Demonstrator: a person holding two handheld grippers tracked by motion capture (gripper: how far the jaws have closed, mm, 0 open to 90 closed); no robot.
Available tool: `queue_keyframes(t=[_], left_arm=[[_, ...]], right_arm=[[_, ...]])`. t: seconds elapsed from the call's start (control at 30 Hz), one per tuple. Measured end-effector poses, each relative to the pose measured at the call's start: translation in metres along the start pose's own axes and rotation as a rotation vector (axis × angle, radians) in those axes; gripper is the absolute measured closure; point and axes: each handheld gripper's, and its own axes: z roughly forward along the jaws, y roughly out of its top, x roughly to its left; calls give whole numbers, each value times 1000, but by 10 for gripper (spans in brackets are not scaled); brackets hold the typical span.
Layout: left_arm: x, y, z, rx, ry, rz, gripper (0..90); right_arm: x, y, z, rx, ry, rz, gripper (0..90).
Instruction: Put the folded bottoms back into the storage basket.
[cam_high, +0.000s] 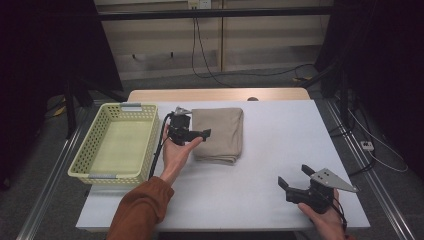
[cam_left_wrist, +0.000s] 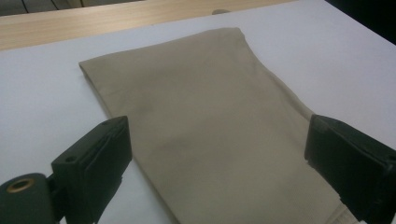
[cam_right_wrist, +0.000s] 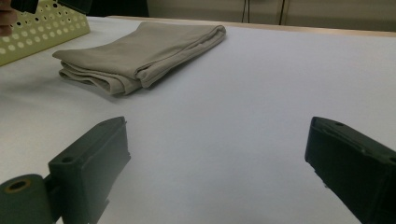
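Observation:
A folded beige cloth (cam_high: 218, 132) lies flat on the white table (cam_high: 280, 140), a little left of the middle. My left gripper (cam_high: 197, 131) hovers at the cloth's left edge, jaws wide open and pointing over the fabric. In the left gripper view the cloth (cam_left_wrist: 205, 121) spreads between and beyond the two open jaws. My right gripper (cam_high: 295, 177) rests near the table's front right, open, with bare table between its jaws. From the right gripper view the cloth (cam_right_wrist: 140, 53) lies well ahead at the upper left, showing its stacked folded edges.
A pale yellow perforated basket (cam_high: 116, 142) stands at the table's left side, its corner (cam_right_wrist: 44, 28) seen from the right gripper view. A wooden strip (cam_high: 217, 94) runs along the far table edge. Cables lie on the floor beyond.

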Motion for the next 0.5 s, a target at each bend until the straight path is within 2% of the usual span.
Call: queue_keyframes(t=[0.13, 0.27, 0.33, 0.43, 0.5], left_arm=[[6, -1, 10, 25, -1, -28, 80], [9, -2, 20, 56, -6, -11, 112], [10, -2, 24, 65, 8, -5, 134], [15, -1, 29, 68, 11, -29, 132], [17, 0, 33, 90, 22, -32, 136]], right_arm=[[1, 0, 0, 0, 3, -2, 58], [0, 0, 0, 2, 3, 2, 59], [0, 0, 0, 2, 4, 3, 59], [0, 0, 0, 2, 5, 4, 59], [0, -1, 0, 6, 8, -2, 60]])
